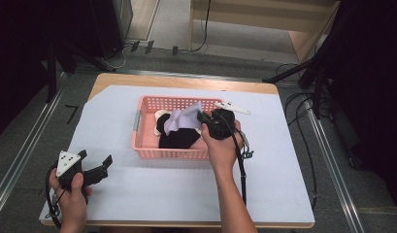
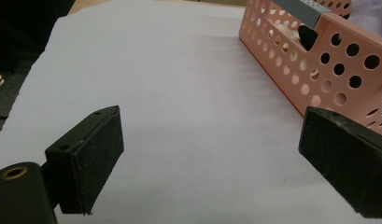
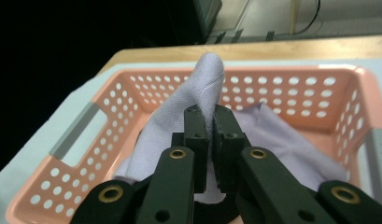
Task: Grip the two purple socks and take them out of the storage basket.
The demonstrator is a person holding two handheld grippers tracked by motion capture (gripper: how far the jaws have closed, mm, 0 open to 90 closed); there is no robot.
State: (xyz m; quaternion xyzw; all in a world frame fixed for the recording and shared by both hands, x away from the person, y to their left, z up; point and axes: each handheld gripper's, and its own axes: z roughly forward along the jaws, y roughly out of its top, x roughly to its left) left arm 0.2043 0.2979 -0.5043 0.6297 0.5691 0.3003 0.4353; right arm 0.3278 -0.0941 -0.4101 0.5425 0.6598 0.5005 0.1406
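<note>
Lavender cloth (image 3: 205, 88) pinched between the closed jaws of the right gripper (image 3: 212, 135), partly raised above the pink basket (image 1: 148, 108) at table centre. Extraction step; next, lift clear. Left gripper (image 2: 212, 154), jaws apart, idles near-left.

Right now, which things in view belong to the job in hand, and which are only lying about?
Part of the job:
- lilac cloth, pinched by the right hand-held gripper
- pink perforated basket

Lying about:
- black cloth in the basket
- left hand-held gripper, open above the white table cover
- floor cables
</note>
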